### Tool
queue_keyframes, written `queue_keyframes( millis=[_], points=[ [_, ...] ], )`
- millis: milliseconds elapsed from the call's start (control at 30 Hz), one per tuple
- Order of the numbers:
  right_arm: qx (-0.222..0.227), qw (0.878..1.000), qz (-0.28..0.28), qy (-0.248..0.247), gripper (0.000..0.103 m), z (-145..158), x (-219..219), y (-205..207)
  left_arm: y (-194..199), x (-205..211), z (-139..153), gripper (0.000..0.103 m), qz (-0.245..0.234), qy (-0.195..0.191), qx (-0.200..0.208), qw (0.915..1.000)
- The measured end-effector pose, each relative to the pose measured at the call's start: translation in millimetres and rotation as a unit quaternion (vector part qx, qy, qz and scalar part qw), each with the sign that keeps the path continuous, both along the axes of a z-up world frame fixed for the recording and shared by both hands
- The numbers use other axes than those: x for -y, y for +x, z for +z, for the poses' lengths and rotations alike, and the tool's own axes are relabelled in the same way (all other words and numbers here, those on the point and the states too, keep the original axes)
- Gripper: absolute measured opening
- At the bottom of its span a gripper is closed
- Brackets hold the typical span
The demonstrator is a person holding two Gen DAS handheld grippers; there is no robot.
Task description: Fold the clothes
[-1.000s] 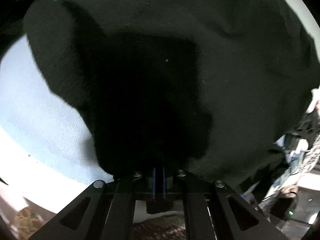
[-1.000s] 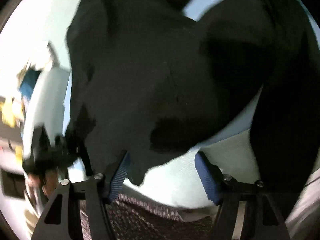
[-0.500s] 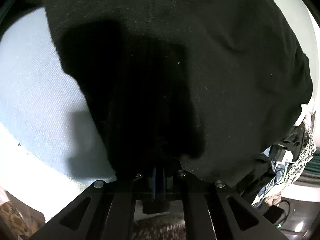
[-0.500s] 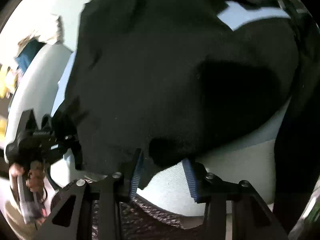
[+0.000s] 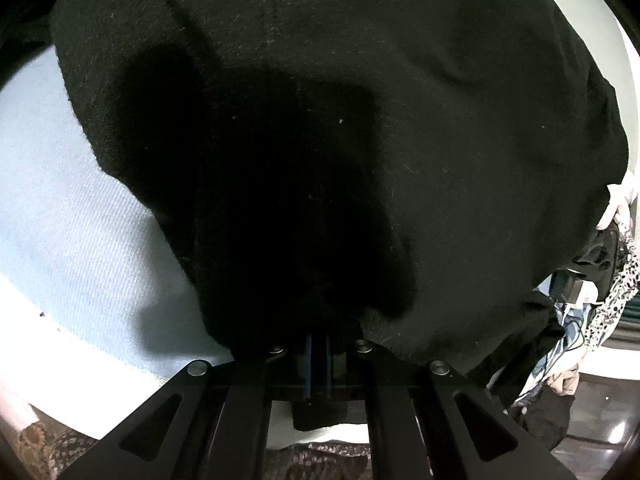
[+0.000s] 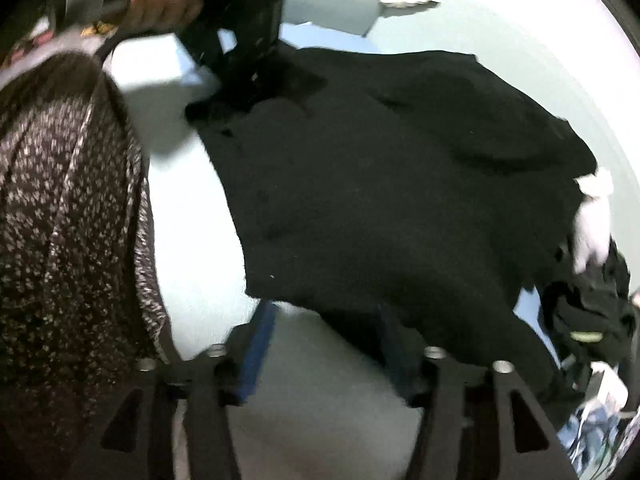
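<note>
Left gripper pinched tight on edge of black knit garment spread over pale blue sheet; right gripper opening, cloth edge between pads unpressed; risk: one-sided pull, skewed fold.

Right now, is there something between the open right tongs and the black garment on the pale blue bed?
Nothing visible. The right tongs are opening just at the near edge of the black garment, with only bare pale blue sheet under them. The left tongs are shut on the same garment.
</note>
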State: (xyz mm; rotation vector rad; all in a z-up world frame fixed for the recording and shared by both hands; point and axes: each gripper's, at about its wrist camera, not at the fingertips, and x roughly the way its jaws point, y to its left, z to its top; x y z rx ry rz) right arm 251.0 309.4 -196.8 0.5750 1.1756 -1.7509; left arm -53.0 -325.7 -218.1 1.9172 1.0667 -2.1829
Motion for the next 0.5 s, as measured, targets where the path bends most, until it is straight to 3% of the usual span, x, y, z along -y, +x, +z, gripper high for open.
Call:
queue_keyframes(
  millis=[100, 167, 200, 233, 367, 500],
  points=[
    [-0.004, 1.000, -0.005, -0.020, 0.073, -3, 5, -1, -4, -1, 2, 0.005, -0.001, 0.000, -0.002, 1.0000],
    [0.050, 0.997, -0.032, -0.049, 0.051, 3, 6, -11, -5, -4, 7, 0.005, 0.001, -0.009, -0.009, 0.9999],
    [0.069, 0.994, -0.060, -0.062, 0.033, 6, 7, -18, -3, -6, 10, 0.005, 0.003, -0.016, -0.015, 0.9998],
    [0.087, 0.989, -0.089, -0.074, 0.021, 9, 8, -25, -2, -8, 12, 0.005, 0.003, -0.022, -0.019, 0.9996],
    [0.168, 0.966, -0.155, -0.122, 0.014, 29, -3, -39, 10, -19, 27, 0.005, -0.013, -0.052, -0.034, 0.9980],
    [0.198, 0.957, -0.155, -0.145, 0.014, 54, -21, -27, 23, -19, 50, 0.005, -0.030, -0.064, -0.057, 0.9959]
  ],
)
